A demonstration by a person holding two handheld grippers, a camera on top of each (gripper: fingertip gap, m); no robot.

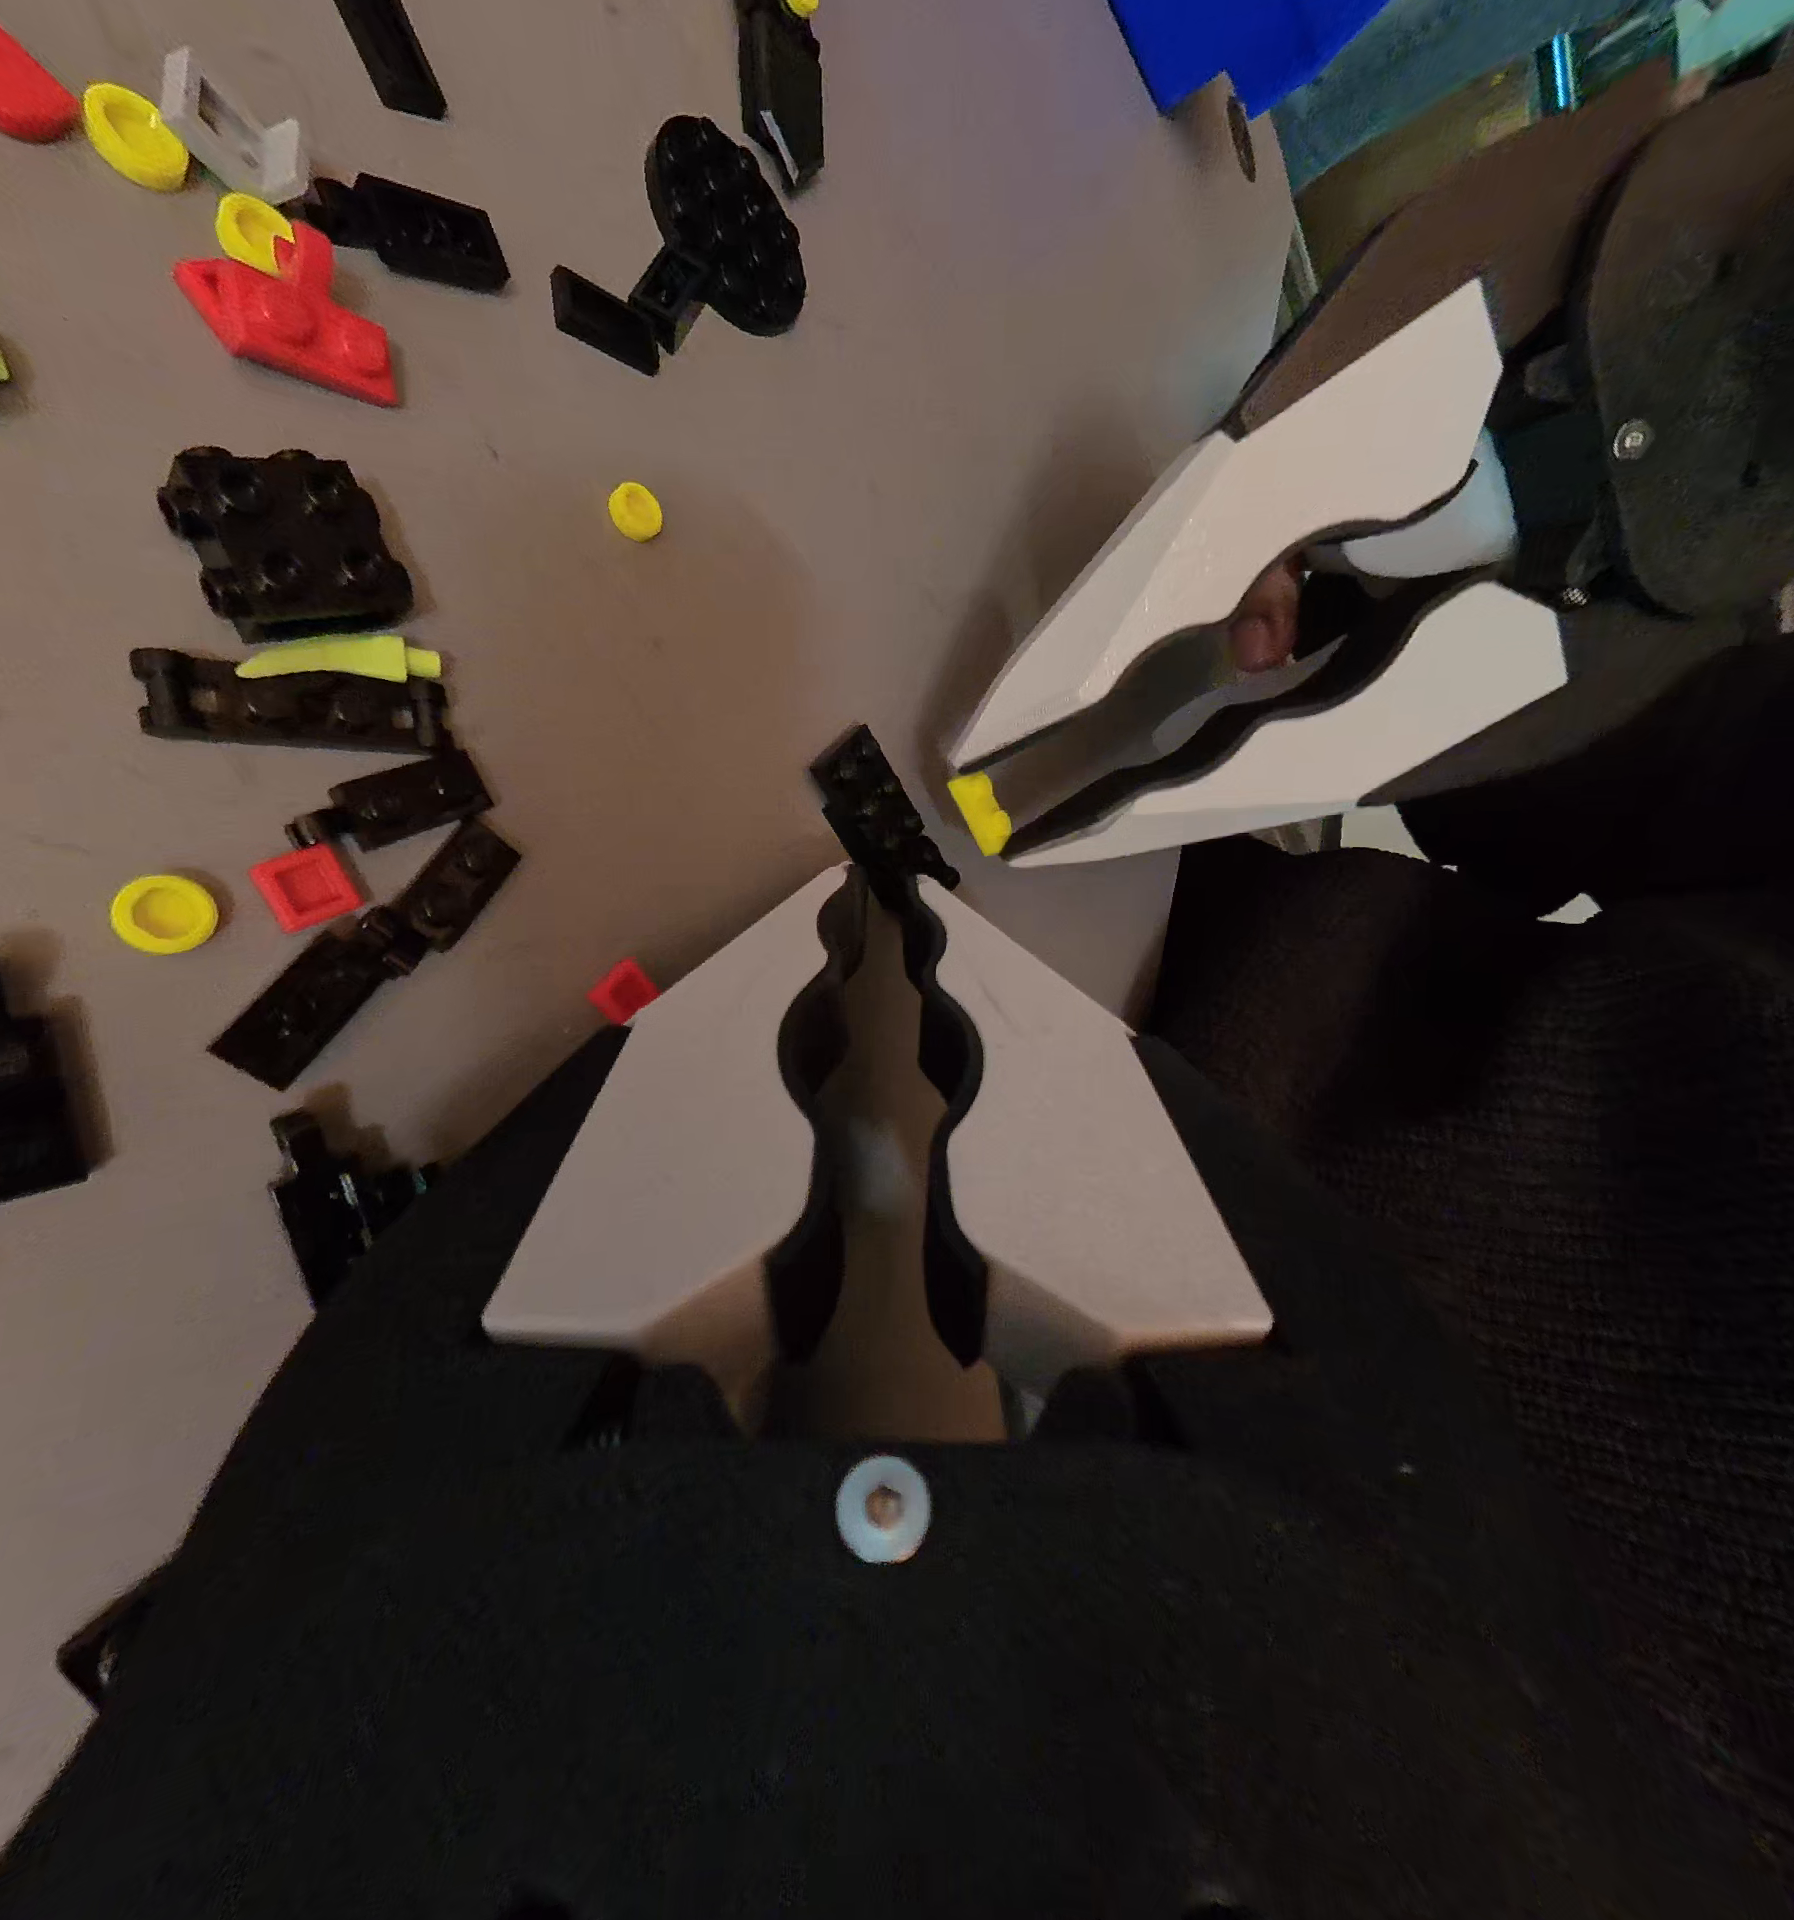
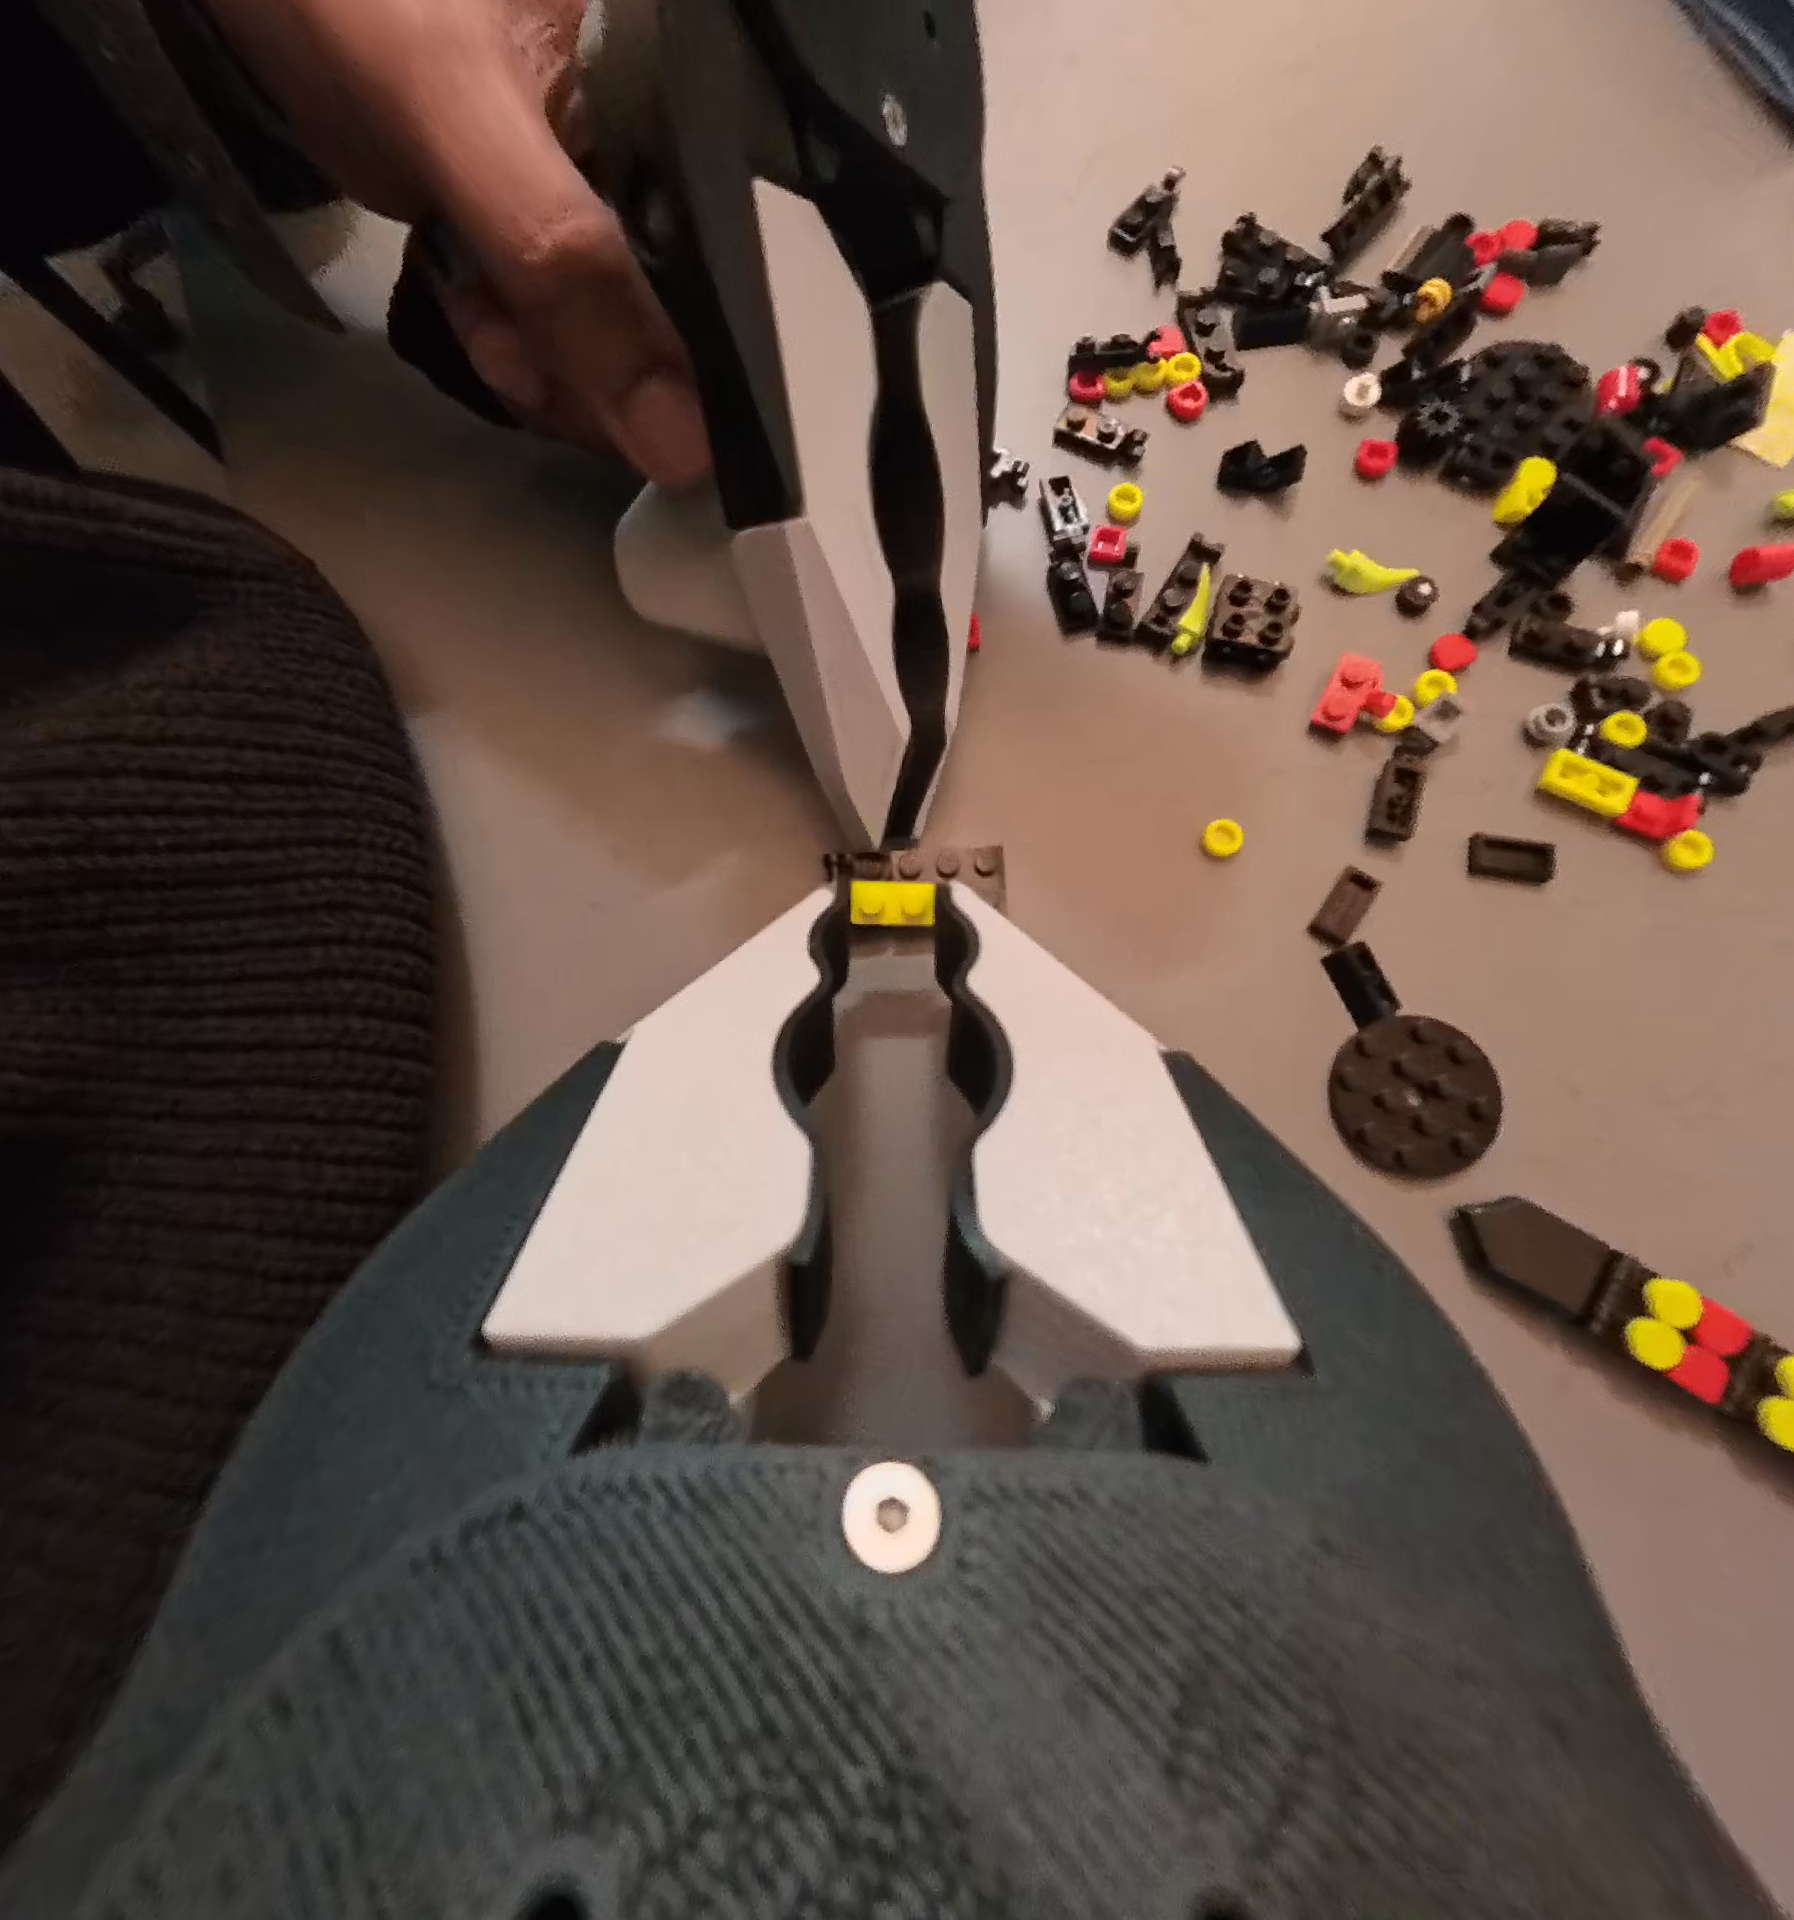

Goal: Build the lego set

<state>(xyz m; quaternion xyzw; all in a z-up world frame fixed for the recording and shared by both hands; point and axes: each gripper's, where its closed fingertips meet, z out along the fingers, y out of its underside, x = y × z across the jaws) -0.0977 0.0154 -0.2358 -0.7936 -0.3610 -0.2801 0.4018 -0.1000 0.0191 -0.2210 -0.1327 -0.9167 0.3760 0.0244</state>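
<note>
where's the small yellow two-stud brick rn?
Small yellow two-stud brick sits pinched in the right gripper, just short of the black studded plate the left gripper holds.

— What have we got in our right tongs (image 2: 893,902)?

— A small yellow plate (image 2: 892,902), clamped between the tips, right up against a black studded plate (image 2: 940,865).

— And the black one?

— Our left tongs (image 2: 898,831) come down from above and pinch it, a hand (image 2: 550,281) behind them.

— The rest of the bench (image 2: 1132,935)?

— We see loose black, red and yellow pieces (image 2: 1444,499) scattered to the right, a round black plate (image 2: 1414,1094), and a long black strip (image 2: 1651,1330) bearing yellow and red studs.
</note>
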